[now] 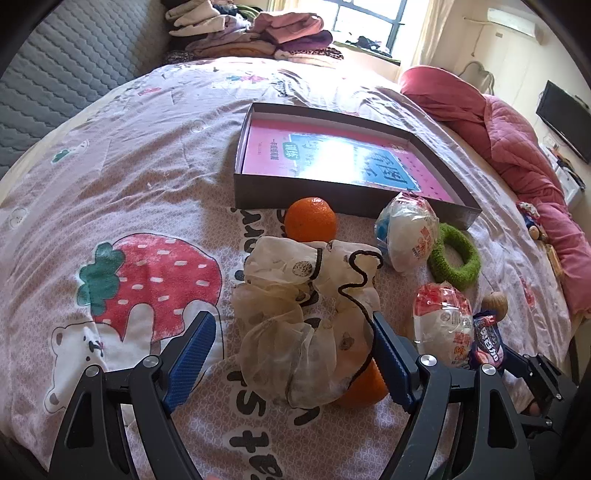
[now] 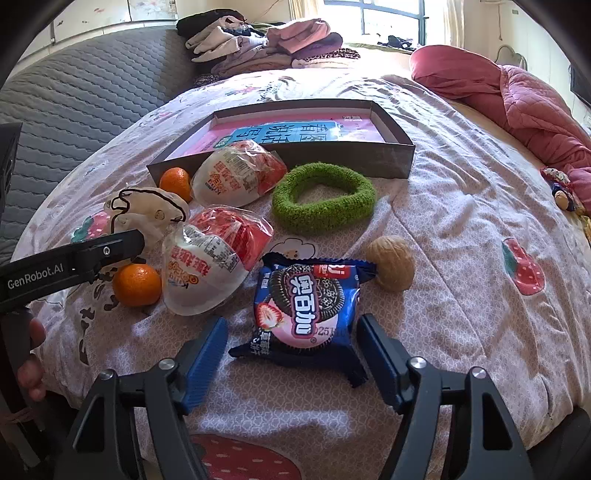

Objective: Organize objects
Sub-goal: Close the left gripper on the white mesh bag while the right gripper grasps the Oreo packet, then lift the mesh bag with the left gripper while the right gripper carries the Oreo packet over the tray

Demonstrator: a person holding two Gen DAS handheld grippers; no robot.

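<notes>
A cream scrunchie lies on the bed between the wide-open fingers of my left gripper, half covering an orange. A second orange sits in front of the shallow dark box that holds a pink book. My right gripper is open around a blue cookie packet, not closed on it. Two wrapped toy eggs, a green scrunchie and a walnut lie near.
Folded clothes are piled at the bed's far end. A red quilt lies along the right side. A grey padded headboard stands at the left. The left gripper's body reaches in from the left.
</notes>
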